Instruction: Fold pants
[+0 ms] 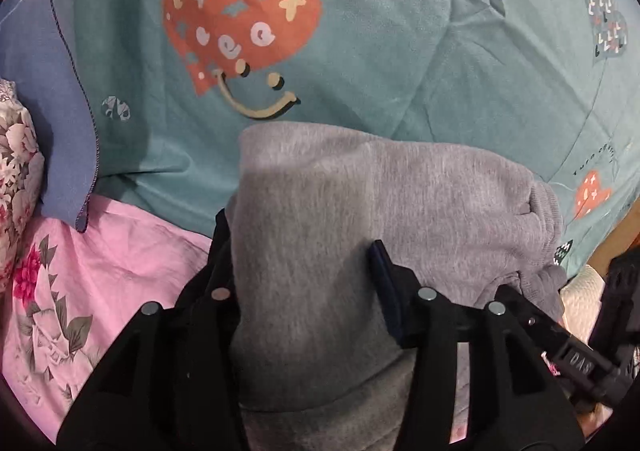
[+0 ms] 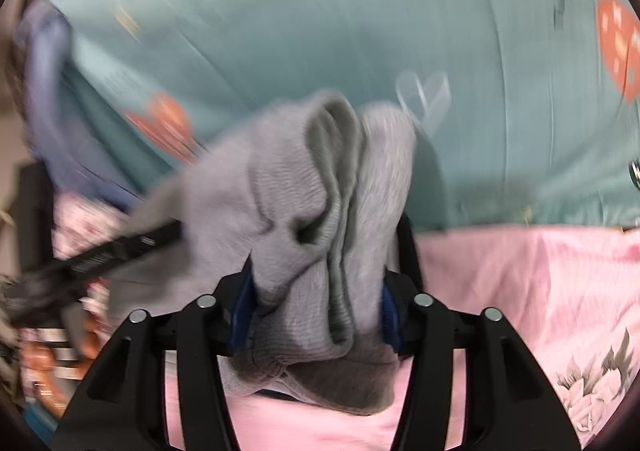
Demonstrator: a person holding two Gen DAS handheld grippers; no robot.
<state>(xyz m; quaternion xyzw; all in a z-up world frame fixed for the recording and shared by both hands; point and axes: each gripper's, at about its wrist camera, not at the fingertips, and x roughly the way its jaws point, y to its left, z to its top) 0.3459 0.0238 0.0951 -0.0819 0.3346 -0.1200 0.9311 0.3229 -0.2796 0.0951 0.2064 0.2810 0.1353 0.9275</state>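
Note:
The grey sweatpants (image 1: 360,203) hang bunched over a bed. My left gripper (image 1: 300,247) is shut on a broad fold of the grey fabric, which fills the gap between its black fingers. In the right wrist view my right gripper (image 2: 320,291) is shut on the ribbed cuffs of the pants (image 2: 320,187), which stick up between the blue pads. The left gripper's body (image 2: 100,255) shows at the left, close beside the pants. The right wrist view is blurred by motion.
A teal quilt with red heart prints (image 1: 360,31) covers the far part of the bed. A pink floral sheet (image 1: 100,271) lies nearer, also in the right wrist view (image 2: 520,311). A blue cloth (image 1: 44,111) and a floral pillow (image 1: 16,171) lie at the left.

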